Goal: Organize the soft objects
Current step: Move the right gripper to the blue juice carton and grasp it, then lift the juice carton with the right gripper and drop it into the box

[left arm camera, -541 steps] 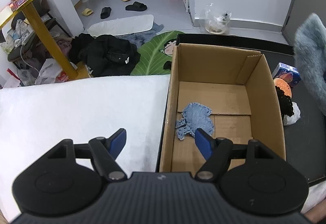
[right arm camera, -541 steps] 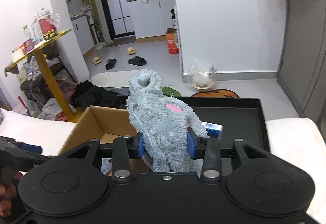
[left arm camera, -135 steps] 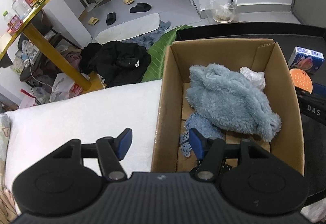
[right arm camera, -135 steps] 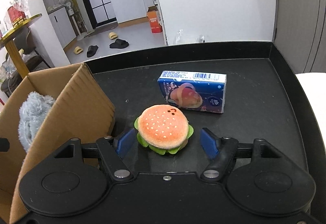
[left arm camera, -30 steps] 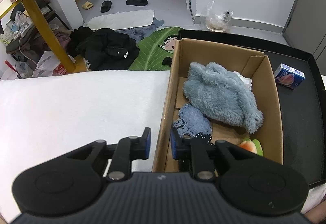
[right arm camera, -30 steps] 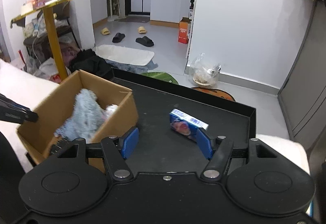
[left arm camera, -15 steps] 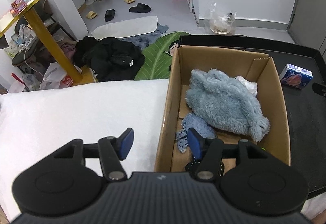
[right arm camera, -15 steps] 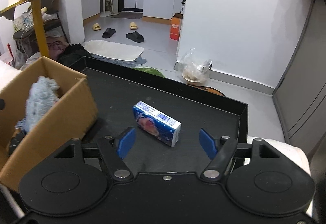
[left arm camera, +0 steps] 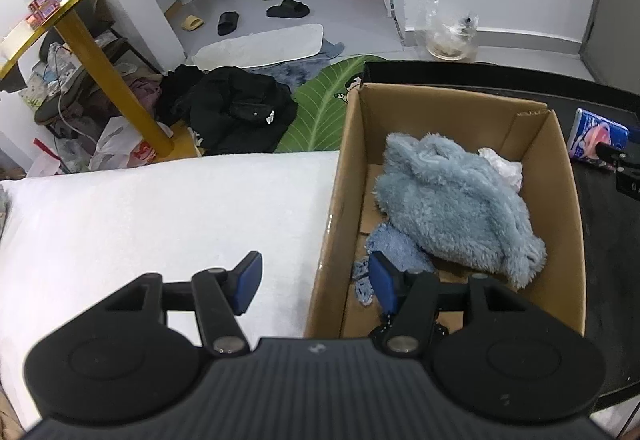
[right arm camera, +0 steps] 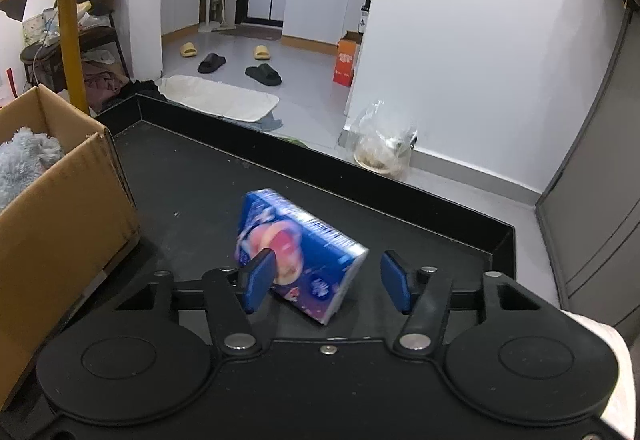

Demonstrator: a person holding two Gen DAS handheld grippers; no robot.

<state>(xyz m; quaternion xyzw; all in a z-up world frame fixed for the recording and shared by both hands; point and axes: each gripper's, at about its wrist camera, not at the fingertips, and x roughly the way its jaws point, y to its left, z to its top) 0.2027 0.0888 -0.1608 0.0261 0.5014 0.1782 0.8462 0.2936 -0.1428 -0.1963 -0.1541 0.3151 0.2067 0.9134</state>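
A cardboard box (left arm camera: 460,108) holds a fluffy grey-blue plush garment (left arm camera: 448,204), a blue knitted cloth (left arm camera: 394,246) and a white crumpled item (left arm camera: 502,166). My left gripper (left arm camera: 316,282) is open and empty; its fingers straddle the box's near left wall. A blue tissue pack (right arm camera: 300,260) lies on the black tray (right arm camera: 200,176). My right gripper (right arm camera: 328,284) is open, its fingers on either side of the pack, the left pad (right arm camera: 258,280) at its edge. The pack (left arm camera: 596,138) and the right gripper also show at the right in the left wrist view.
The box (right arm camera: 52,200) stands at the tray's left. A white padded surface (left arm camera: 160,220) lies left of the box. On the floor beyond are black clothes (left arm camera: 232,112), a leaf mat (left arm camera: 324,112), slippers and a yellow-legged table (left arm camera: 104,72).
My right gripper has come closer to the tissue pack, which now sits between its fingers. My left gripper, nearly shut one second ago, stands open over the box wall.
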